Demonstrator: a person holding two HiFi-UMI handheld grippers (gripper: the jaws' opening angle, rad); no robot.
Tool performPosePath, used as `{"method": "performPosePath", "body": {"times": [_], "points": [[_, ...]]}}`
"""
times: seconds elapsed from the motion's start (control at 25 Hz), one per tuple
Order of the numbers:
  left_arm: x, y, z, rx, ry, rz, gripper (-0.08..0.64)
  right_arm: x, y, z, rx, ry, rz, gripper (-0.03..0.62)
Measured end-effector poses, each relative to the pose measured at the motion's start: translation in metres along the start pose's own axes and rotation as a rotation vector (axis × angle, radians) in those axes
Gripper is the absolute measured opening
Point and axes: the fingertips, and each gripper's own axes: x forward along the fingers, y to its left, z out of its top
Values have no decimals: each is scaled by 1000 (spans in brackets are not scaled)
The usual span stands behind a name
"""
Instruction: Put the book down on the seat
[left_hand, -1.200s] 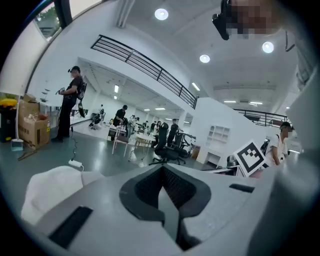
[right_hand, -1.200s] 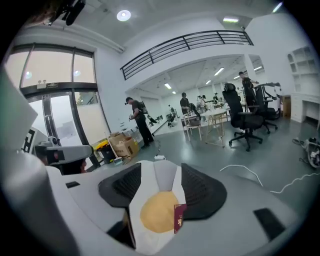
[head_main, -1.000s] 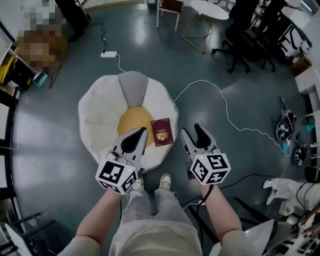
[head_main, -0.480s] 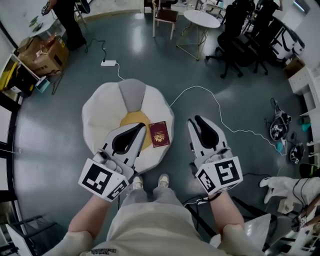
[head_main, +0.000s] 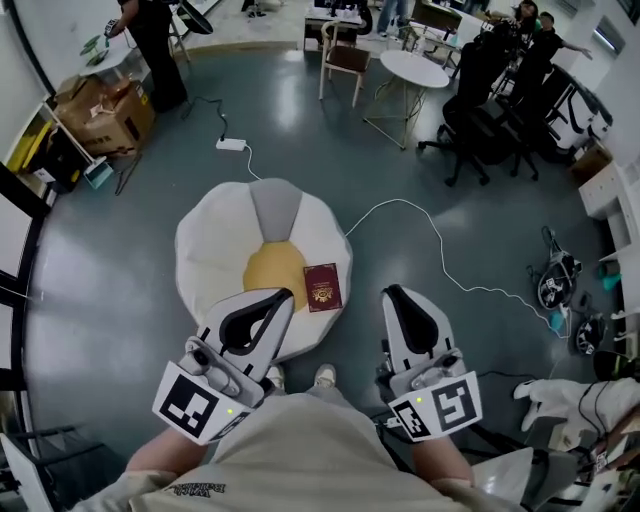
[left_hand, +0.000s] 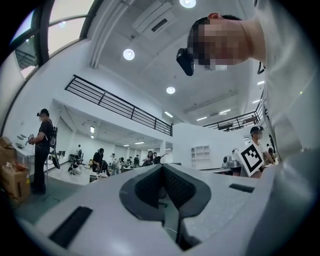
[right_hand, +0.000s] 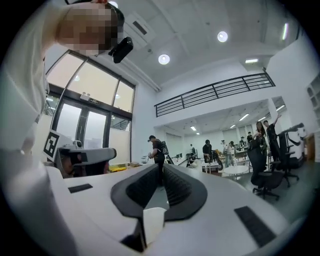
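Grey floor (head_main: 110, 270); book (head_main: 322, 287) on seat (head_main: 215, 240), four o'clock. Left gripper (head_main: 286, 297) pressed together, empty. Right gripper (head_main: 394, 293) just closed, empty.

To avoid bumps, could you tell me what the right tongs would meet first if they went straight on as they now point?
Nothing close shows ahead of the right tongs. Far off, a standing person seems in line, though depth is unclear.

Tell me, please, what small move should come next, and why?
Probably lower both claws to rest: the book lies flat on the seat, the left claw is shut and empty, and the right claw has just been closing on nothing.
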Motion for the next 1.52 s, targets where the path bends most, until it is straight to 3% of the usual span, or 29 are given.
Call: {"method": "performPosePath", "body": {"times": [0.4,0.72,1.52], "points": [[-12,14,3,1,-30,39,3,0,19,-5,23,-2,54,2],[-12,35,-2,-31,-16,95,3,10,21,-1,-66,-4,55,0],[-10,21,-8,-40,13,55,3,6,27,11,-68,-39,60,-2]]}}
